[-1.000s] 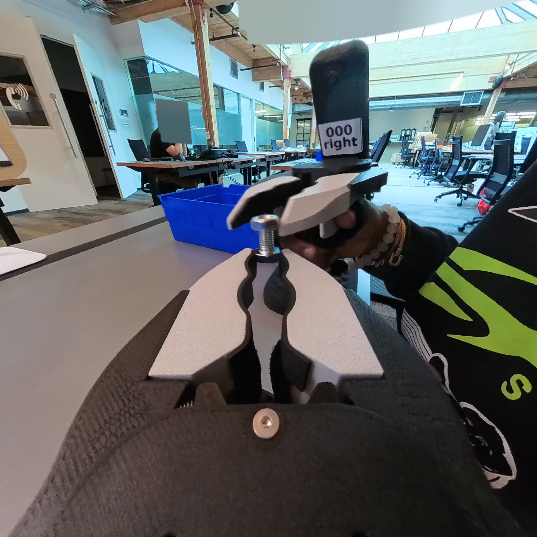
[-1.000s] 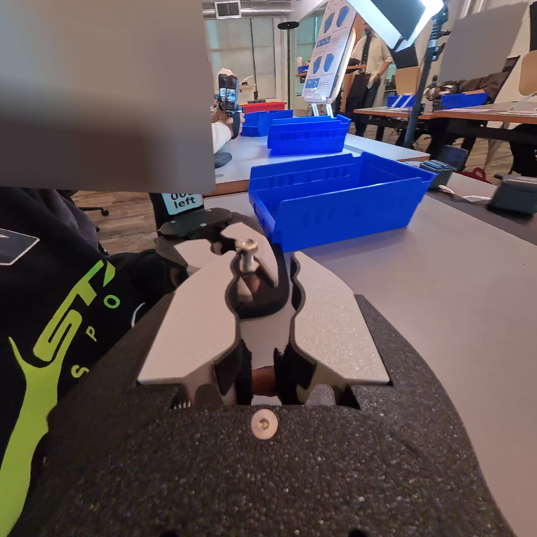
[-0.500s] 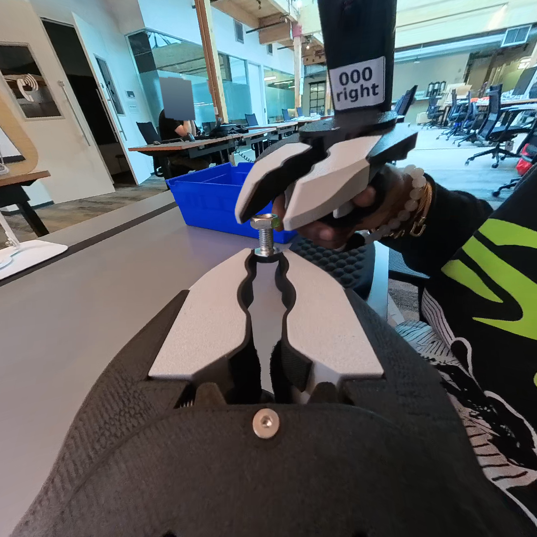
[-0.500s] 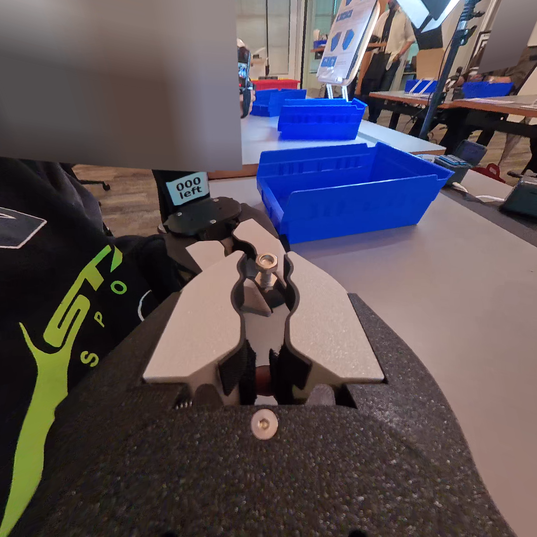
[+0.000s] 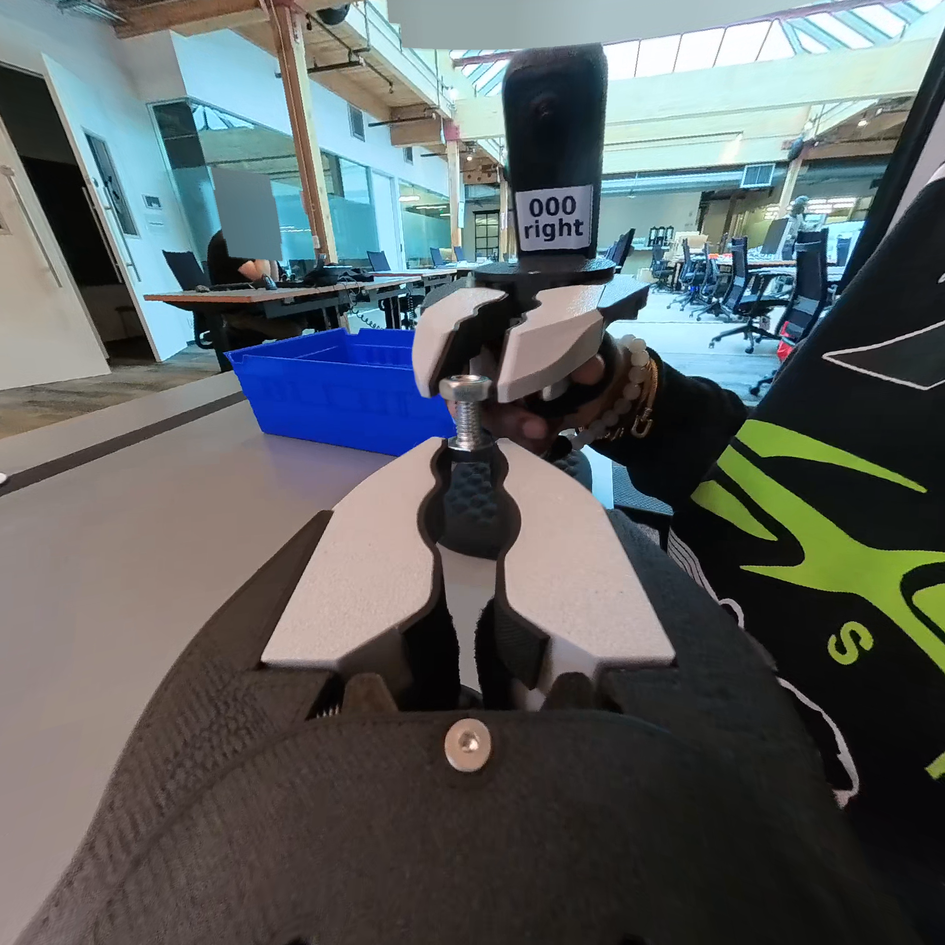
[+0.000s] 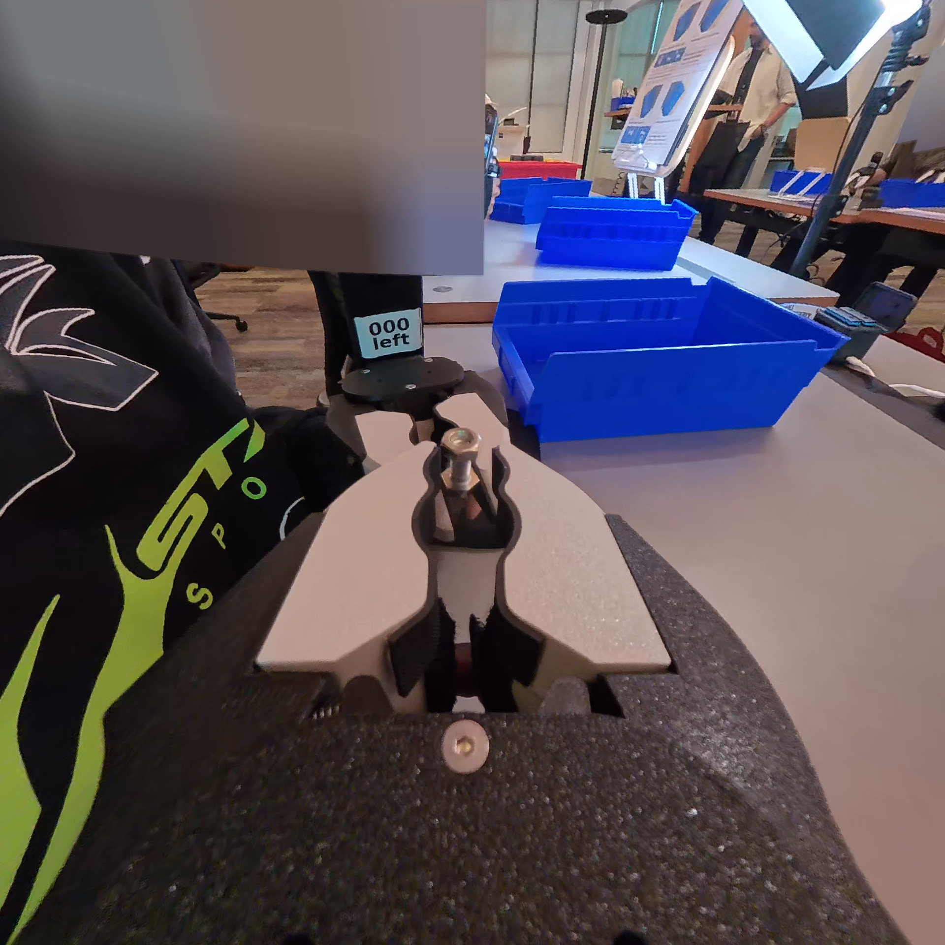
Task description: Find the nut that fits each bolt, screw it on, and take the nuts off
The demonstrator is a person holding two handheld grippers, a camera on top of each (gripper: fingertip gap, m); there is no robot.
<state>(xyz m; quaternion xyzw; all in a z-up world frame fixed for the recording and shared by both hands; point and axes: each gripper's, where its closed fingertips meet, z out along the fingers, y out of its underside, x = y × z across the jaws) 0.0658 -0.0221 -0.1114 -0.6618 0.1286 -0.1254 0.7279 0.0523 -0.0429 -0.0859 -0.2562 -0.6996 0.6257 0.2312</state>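
White printed labels on both gripper (image 5: 555,225) (image 6: 389,332) handles, wording withheld

So the bolt (image 5: 466,409) stands upright right over the table's (image 5: 153,511) near edge, its nut (image 5: 468,444) at the bottom, pinched in the left gripper (image 5: 469,450). The right gripper (image 5: 463,388) comes down onto the bolt's head from above. The bin (image 5: 327,394) sits on the table behind them, and more desks (image 5: 266,299) stand farther back.

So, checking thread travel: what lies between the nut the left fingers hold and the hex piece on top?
Only bare threaded shaft between nut and hex piece, left wrist view.
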